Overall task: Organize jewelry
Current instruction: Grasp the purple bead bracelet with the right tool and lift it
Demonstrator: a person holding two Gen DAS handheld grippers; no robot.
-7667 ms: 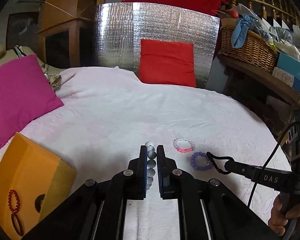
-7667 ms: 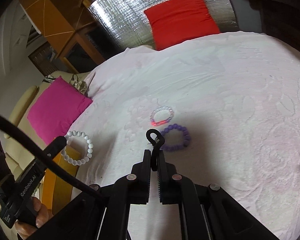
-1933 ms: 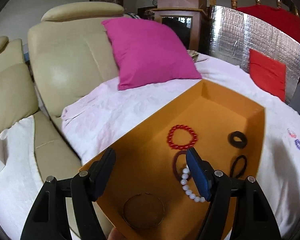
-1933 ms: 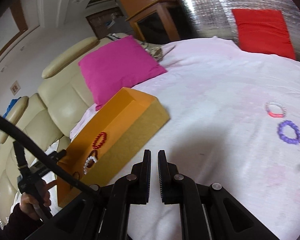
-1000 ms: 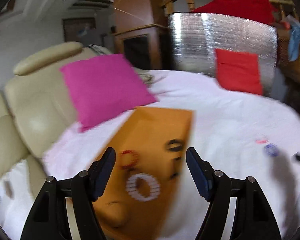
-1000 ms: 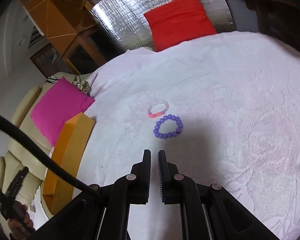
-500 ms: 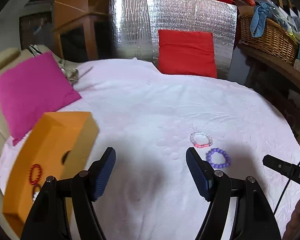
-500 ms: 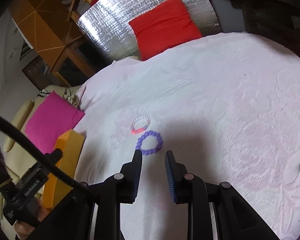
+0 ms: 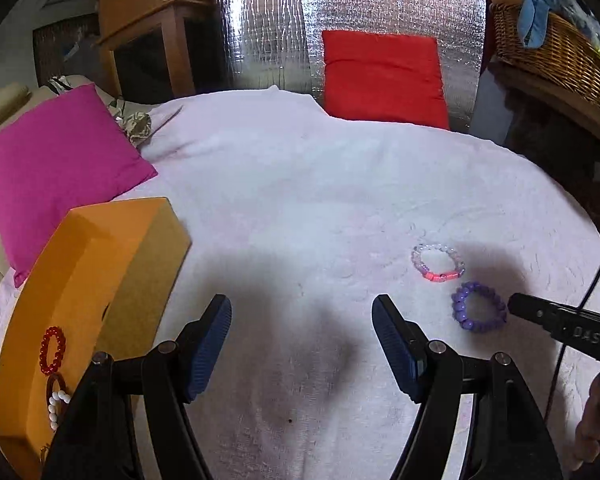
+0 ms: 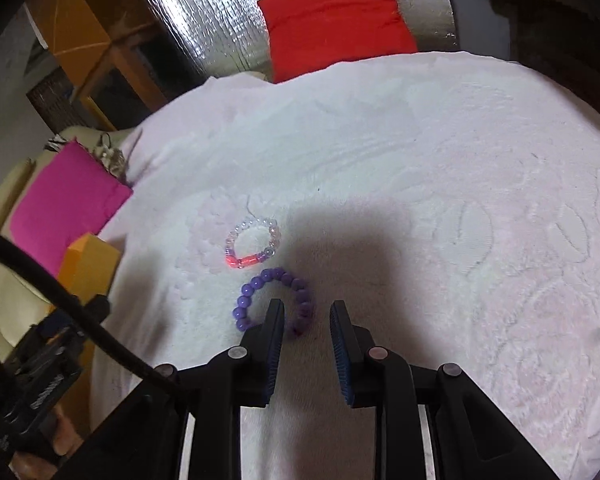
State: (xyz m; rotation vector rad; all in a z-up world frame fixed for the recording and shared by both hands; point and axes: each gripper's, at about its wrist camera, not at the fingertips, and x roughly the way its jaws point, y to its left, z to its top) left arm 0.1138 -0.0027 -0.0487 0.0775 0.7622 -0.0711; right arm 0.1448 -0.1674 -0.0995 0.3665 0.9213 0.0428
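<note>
Progress: the orange box [image 9: 80, 264] at the left edge of the white bedspread [image 9: 300, 184] already holds a red bead bracelet [image 9: 52, 350], a white bead bracelet [image 9: 56, 406] and a dark ring beside them; other contents are hidden by the box wall, so I cannot count them all.
Left to do: two pieces lie on the bedspread, well apart from the box: the purple bracelet [image 10: 274, 302] and, just beside it, the clear-and-pink bracelet [image 10: 252, 242].
Right hand-held gripper [image 10: 306, 324]: jaws narrowly parted and empty, tips low over the near-right arc of the purple bracelet; one finger [image 10: 274, 332] sits inside the ring, and the beads between the jaws are not yet pinched.
Left hand-held gripper [image 9: 302, 336]: jaws wide, nothing between them, hanging over bare bedspread between the box and the two bracelets.
Change from earlier frames: a second ago the right jaws were shut and back from the purple bracelet; now they are parted and right at it. Some seconds back the left one carried the white bracelet, which now lies in the box.
Step in hand: probably a pick of the purple bracelet.
</note>
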